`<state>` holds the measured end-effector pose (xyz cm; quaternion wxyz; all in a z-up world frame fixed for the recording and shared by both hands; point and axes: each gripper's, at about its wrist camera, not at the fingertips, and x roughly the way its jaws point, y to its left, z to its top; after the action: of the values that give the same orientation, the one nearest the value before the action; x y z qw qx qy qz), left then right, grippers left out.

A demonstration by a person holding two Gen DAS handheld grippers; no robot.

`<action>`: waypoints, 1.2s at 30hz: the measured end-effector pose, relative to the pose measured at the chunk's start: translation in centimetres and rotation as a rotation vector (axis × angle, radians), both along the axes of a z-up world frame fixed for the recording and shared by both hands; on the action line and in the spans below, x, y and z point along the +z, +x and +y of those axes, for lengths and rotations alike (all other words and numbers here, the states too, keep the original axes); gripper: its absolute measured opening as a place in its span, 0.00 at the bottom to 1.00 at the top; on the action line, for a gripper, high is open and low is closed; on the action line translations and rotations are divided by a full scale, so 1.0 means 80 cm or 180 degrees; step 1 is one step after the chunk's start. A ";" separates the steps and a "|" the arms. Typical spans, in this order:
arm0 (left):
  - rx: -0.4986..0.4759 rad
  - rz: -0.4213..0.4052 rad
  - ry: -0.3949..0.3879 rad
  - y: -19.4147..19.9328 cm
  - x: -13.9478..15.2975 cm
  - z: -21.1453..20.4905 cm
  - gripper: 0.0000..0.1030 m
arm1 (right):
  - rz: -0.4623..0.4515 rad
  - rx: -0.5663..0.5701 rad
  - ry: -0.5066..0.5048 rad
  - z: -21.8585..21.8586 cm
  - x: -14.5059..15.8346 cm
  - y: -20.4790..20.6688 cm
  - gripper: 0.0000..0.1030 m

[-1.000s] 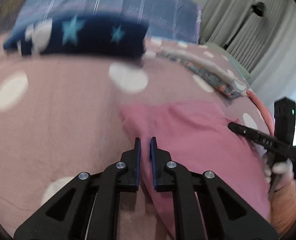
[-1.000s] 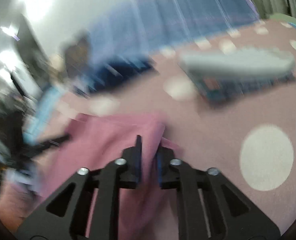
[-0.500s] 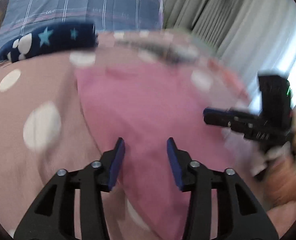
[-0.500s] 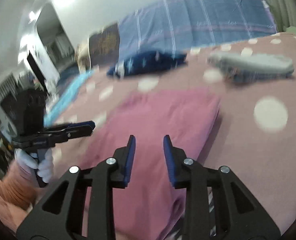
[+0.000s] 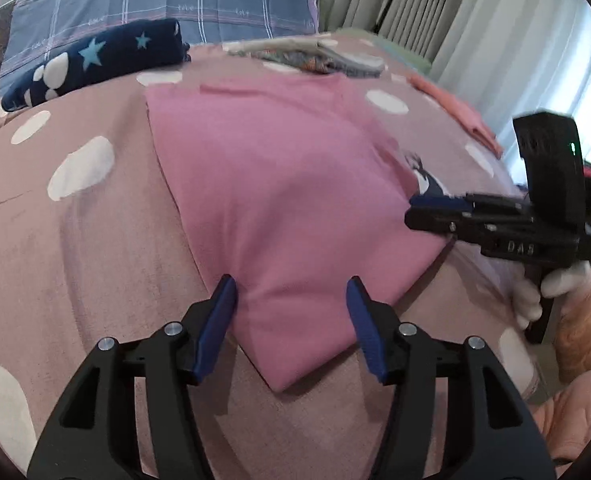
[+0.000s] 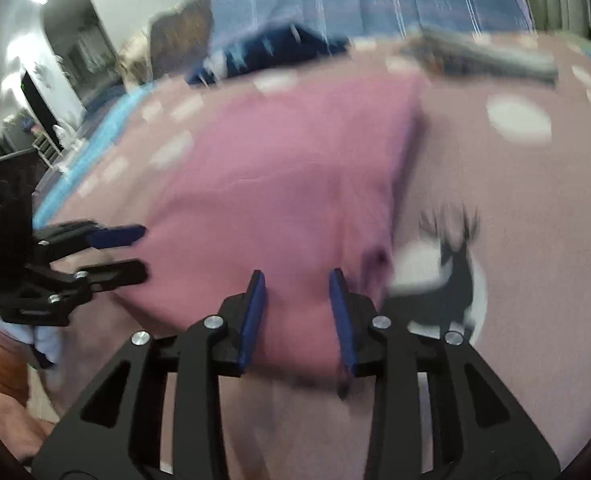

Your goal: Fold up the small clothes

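A pink garment (image 5: 279, 184) lies folded flat on the pink polka-dot bedspread (image 5: 107, 240); it also shows in the right wrist view (image 6: 279, 168), blurred. My left gripper (image 5: 291, 300) is open, its blue pads on either side of the garment's near corner, holding nothing. My right gripper (image 6: 297, 292) is open over the garment's near edge, and it shows from the side in the left wrist view (image 5: 427, 210) at the garment's right edge. A black-and-white print (image 6: 447, 280) shows on the fabric beside the right gripper.
A folded navy star-print garment (image 5: 95, 64) lies at the back left. A flat grey and patterned pile (image 5: 311, 56) lies at the back centre. An orange garment (image 5: 455, 108) lies at the right edge. A blue plaid pillow (image 5: 167, 0) and curtains (image 5: 435, 20) stand behind.
Both grippers were shut on the pink garment a second ago, then opened and let it go. They have drawn back toward its near edge, and the garment now lies flat.
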<state>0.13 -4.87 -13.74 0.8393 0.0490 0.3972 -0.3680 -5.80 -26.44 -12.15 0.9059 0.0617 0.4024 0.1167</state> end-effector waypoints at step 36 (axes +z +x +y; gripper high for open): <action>0.0281 0.0782 -0.0790 0.190 0.003 0.000 0.59 | 0.0278 0.0139 0.1029 -0.092 0.015 0.165 0.65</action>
<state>15.36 -4.87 -13.53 0.7994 -0.1178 0.4500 -0.3802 7.38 -33.77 -10.94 0.8631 0.2029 0.4186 0.1967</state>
